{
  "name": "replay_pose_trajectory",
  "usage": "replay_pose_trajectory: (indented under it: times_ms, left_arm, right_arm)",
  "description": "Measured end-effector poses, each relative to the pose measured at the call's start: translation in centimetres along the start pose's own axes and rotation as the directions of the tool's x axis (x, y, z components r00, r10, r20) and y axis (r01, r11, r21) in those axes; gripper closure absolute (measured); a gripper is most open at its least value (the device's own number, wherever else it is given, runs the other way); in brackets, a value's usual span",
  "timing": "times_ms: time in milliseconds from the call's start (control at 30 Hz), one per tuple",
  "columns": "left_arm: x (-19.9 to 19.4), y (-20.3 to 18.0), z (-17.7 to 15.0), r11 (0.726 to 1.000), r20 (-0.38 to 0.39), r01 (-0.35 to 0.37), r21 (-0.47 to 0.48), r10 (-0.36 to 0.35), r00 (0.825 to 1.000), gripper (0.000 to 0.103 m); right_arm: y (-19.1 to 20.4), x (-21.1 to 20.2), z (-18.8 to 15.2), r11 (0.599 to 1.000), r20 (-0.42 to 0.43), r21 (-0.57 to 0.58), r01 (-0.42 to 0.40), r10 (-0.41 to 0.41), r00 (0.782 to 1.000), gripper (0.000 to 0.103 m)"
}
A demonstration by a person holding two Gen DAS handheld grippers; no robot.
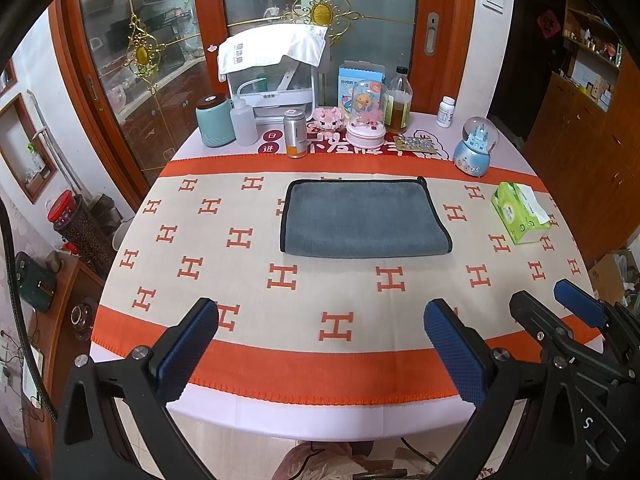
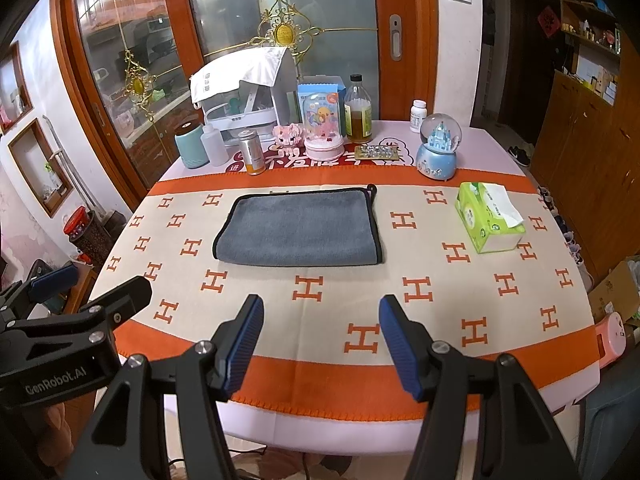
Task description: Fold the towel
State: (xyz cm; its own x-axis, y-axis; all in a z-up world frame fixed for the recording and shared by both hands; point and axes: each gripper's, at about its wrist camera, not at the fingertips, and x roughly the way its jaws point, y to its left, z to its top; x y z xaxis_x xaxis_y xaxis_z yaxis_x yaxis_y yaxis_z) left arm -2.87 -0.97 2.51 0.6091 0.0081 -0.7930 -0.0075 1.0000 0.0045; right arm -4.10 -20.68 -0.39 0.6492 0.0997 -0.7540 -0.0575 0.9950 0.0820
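A grey towel [image 1: 362,218] with black edging lies folded flat in the middle of the table; it also shows in the right wrist view [image 2: 298,226]. A small loop sticks out at its far right corner. My left gripper [image 1: 320,320] is open and empty, held above the table's near edge, well short of the towel. My right gripper [image 2: 322,318] is open and empty too, beside the left one at the near edge. It shows at the lower right of the left wrist view [image 1: 560,304], and the left one shows at the left of the right wrist view [image 2: 86,282].
The table carries an orange and cream cloth [image 2: 320,292] with H marks. A green tissue pack [image 2: 490,216] lies to the right of the towel. Bottles, jars, a snow globe [image 2: 438,152] and a white appliance [image 2: 244,92] line the far edge.
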Motion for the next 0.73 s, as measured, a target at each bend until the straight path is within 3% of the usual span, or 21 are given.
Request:
replay_pose_trajectory:
  times_ms: [733]
  left_arm:
    - [-0.08,-0.25,-0.80,1.000,-0.002,-0.004,0.006,0.004,1.000,0.001]
  right_arm:
    - [0.10,-0.08,-0.19,1.000,0.001,0.001,-0.001,0.001,1.000,0.043]
